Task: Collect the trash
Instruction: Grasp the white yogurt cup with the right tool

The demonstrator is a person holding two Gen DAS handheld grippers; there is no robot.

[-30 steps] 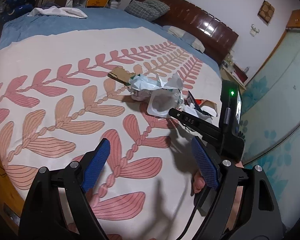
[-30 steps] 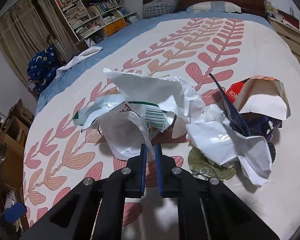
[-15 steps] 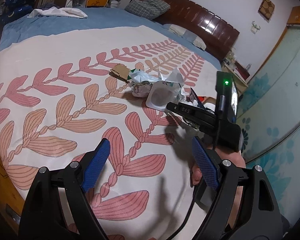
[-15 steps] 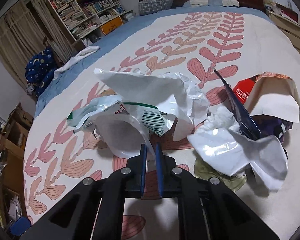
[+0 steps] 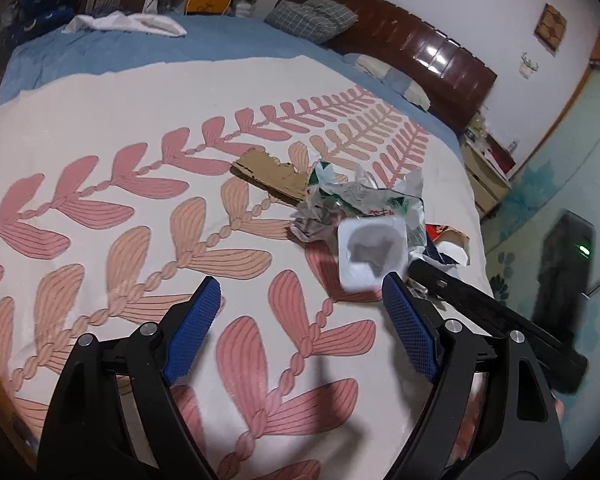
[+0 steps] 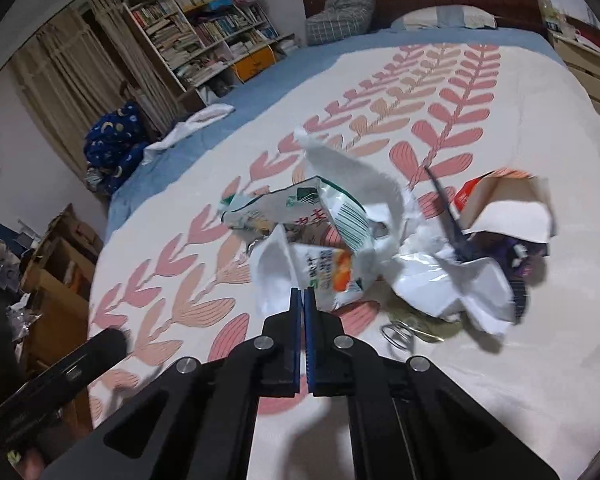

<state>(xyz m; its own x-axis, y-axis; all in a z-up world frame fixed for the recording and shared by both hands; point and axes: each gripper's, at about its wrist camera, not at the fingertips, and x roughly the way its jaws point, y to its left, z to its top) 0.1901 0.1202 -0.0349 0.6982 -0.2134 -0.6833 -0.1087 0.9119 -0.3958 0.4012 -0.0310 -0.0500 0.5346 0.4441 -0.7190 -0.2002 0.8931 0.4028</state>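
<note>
While the right tool (image 6: pixel 301 294) pinches the white cup's (image 6: pixel 278 276) rim, cup off the bed (image 6: pixel 480 380), higher than a second ago.

Versus one second back: right tool's jaws have drawn fully together on the thin cup wall; cup and the wrapper (image 6: pixel 300 208) clinging to it now tilt up over the trash pile (image 6: pixel 456 280), image blurred. In the left view the cup (image 5: pixel 370 254) sits nearer the left tool (image 5: pixel 300 312), which has edged toward the pile. Left tool jaws wide apart, nothing between them, touching nothing. Cardboard scrap (image 5: pixel 270 174) lies flat behind the pile.
</note>
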